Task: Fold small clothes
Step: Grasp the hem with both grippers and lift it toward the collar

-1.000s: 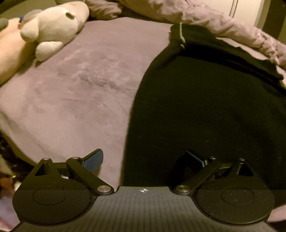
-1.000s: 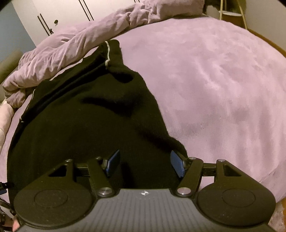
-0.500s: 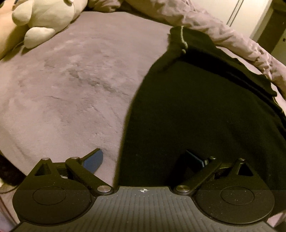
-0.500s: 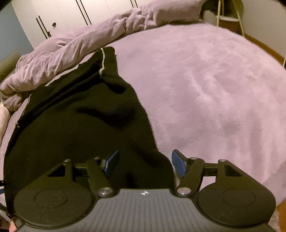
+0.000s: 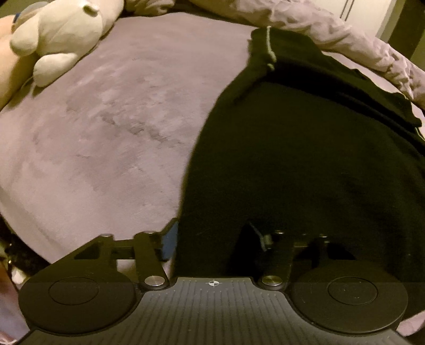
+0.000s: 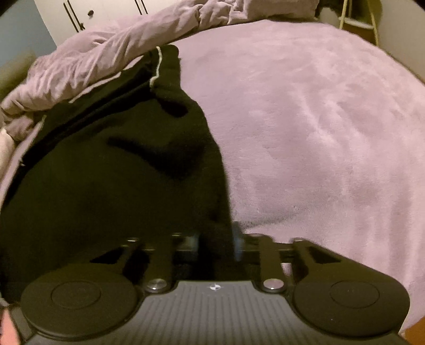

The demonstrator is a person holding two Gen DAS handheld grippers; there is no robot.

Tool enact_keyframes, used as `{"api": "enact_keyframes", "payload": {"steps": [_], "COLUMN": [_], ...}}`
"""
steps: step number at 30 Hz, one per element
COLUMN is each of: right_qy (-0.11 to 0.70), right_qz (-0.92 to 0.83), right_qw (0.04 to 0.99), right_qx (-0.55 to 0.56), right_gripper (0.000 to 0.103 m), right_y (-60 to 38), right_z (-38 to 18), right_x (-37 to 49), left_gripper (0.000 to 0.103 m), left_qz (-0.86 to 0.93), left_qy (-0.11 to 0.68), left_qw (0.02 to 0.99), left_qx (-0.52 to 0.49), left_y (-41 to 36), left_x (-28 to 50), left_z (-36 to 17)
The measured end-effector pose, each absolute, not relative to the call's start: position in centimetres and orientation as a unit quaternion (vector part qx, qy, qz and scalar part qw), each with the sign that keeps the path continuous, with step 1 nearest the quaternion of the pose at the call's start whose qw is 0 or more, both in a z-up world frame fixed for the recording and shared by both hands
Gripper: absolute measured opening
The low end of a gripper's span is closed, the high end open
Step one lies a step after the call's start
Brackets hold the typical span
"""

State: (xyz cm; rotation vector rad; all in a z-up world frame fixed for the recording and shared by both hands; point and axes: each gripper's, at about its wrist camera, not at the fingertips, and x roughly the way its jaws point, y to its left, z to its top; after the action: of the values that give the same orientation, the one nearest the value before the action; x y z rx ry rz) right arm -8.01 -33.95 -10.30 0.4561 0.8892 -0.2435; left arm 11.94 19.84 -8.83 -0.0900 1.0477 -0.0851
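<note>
A black garment with a thin pale trim lies spread on the mauve bed cover, seen in the left wrist view point(image 5: 305, 159) and the right wrist view point(image 6: 119, 172). My left gripper point(image 5: 212, 238) straddles the garment's near left edge; its jaws are partly closed with cloth between them, still a gap wide. My right gripper point(image 6: 216, 242) sits at the garment's near right corner with its jaws narrowed onto the black cloth; the frame is blurred there.
A cream plush toy point(image 5: 61, 34) lies at the far left of the bed. A rumpled mauve duvet point(image 6: 119, 55) is bunched along the far side behind the garment. White wardrobe doors point(image 6: 79, 16) stand beyond. Bare bed cover point(image 6: 318, 132) stretches to the right.
Both grippers have narrowed their jaws around the garment's near edge. The left one went from wide open to partly closed; the right one closed further onto the cloth.
</note>
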Motion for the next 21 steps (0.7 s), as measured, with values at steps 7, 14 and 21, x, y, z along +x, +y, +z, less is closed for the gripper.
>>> {"api": "enact_keyframes", "payload": {"steps": [7, 14, 21], "right_qy": [0.423, 0.434, 0.434], "right_qz": [-0.114, -0.099, -0.091], "right_qw": [0.865, 0.866, 0.865], "right_qx": [0.246, 0.23, 0.234], "right_gripper": [0.02, 0.023, 0.013], "right_y": [-34.4, -34.1, -34.1], "right_z": [-10.7, -10.7, -10.3], "right_x": [-8.2, -7.7, -7.7], "left_gripper": [0.053, 0.055, 0.033], "left_qz": [-0.041, -0.04, -0.046], "left_qy": [0.507, 0.51, 0.508], "left_qw": [0.861, 0.859, 0.86], "left_qx": [-0.03, -0.021, -0.012], "left_y": [19.2, 18.8, 18.1], "left_x": [12.2, 12.3, 12.1], "left_z": [-8.8, -8.9, -8.7]}}
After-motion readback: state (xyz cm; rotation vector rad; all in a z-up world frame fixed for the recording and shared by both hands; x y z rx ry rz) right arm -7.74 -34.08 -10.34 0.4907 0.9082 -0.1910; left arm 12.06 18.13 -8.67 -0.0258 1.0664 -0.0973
